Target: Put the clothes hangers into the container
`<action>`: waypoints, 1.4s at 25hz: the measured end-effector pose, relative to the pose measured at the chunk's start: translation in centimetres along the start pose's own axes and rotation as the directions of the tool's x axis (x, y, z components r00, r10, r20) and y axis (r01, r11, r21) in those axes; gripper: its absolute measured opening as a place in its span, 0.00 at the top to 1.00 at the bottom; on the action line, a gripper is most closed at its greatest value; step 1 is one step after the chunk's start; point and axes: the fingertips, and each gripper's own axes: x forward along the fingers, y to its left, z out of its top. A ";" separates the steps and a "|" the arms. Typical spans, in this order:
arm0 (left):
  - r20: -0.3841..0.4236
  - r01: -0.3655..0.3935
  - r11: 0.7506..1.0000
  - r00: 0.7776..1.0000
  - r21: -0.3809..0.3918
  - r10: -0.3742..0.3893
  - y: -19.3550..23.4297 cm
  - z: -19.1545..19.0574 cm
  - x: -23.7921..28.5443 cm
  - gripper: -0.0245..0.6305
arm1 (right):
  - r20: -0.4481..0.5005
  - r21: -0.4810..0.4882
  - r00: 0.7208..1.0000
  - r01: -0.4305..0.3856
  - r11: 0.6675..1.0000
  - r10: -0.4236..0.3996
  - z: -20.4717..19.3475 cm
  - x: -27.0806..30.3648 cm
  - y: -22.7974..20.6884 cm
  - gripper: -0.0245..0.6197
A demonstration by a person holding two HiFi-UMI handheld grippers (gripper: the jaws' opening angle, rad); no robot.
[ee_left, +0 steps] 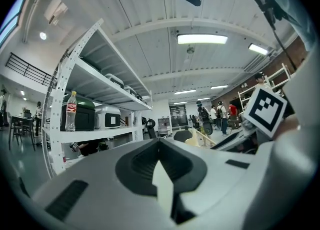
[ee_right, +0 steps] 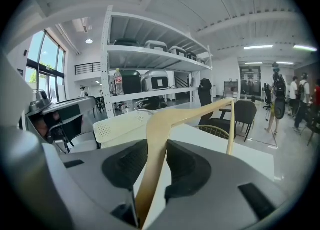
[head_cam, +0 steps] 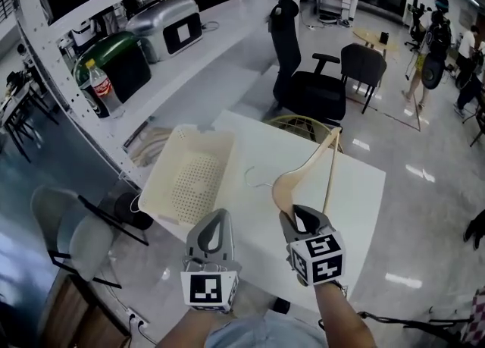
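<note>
A light wooden clothes hanger (head_cam: 307,172) hangs in the air over the white table (head_cam: 356,202), with my right gripper (head_cam: 303,221) shut on one of its arms. Its thin wire hook (head_cam: 254,180) points left toward the cream perforated basket (head_cam: 186,176), which stands on the table's left corner. In the right gripper view the hanger (ee_right: 165,124) runs up between the jaws, and the basket (ee_right: 122,126) lies just beyond. My left gripper (head_cam: 217,217) hovers near the basket's near edge, jaws together and nothing held. In the left gripper view, the left gripper (ee_left: 159,144) shows tips that meet.
A white shelving rack (head_cam: 189,51) with hard cases and a cola bottle (head_cam: 102,89) runs along the left. A black office chair (head_cam: 303,81) and a wire chair (head_cam: 303,123) stand behind the table. A grey chair (head_cam: 72,225) is at the lower left. People stand far right.
</note>
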 end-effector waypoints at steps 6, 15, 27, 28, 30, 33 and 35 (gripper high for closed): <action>0.004 0.062 0.997 0.998 -0.040 -0.062 6.2 -0.8 0.7 0.94 | -0.028 0.018 0.998 0.052 0.999 -0.051 1.0 4.6 4.3 0.77; 0.049 0.124 0.991 0.991 -0.050 -0.122 15.3 -1.1 1.6 0.94 | -0.025 -0.012 0.995 0.095 0.995 -0.095 5.4 10.0 10.9 0.77; 0.057 0.127 0.990 0.991 -0.067 -0.124 23.3 -2.5 1.3 0.94 | -0.025 -0.075 0.997 0.073 0.995 -0.075 10.2 15.6 17.5 0.77; 0.059 0.122 0.990 0.991 -0.071 -0.118 23.9 -2.6 1.5 0.94 | -0.027 -0.082 0.997 0.065 0.994 -0.068 10.4 16.1 18.0 0.77; 0.063 0.112 0.991 0.992 -0.078 -0.107 24.8 -2.6 1.7 0.94 | -0.032 -0.094 0.998 0.049 0.994 -0.053 10.8 17.0 18.9 0.77; 0.062 0.099 0.992 0.994 -0.077 -0.095 25.9 -2.7 1.9 0.94 | -0.035 -0.103 0.999 0.029 0.994 -0.033 11.2 18.2 19.7 0.77; 0.056 0.090 0.994 0.995 -0.060 -0.087 26.6 -3.1 2.0 0.94 | -0.037 -0.104 0.999 0.020 0.994 -0.024 11.4 18.8 20.0 0.77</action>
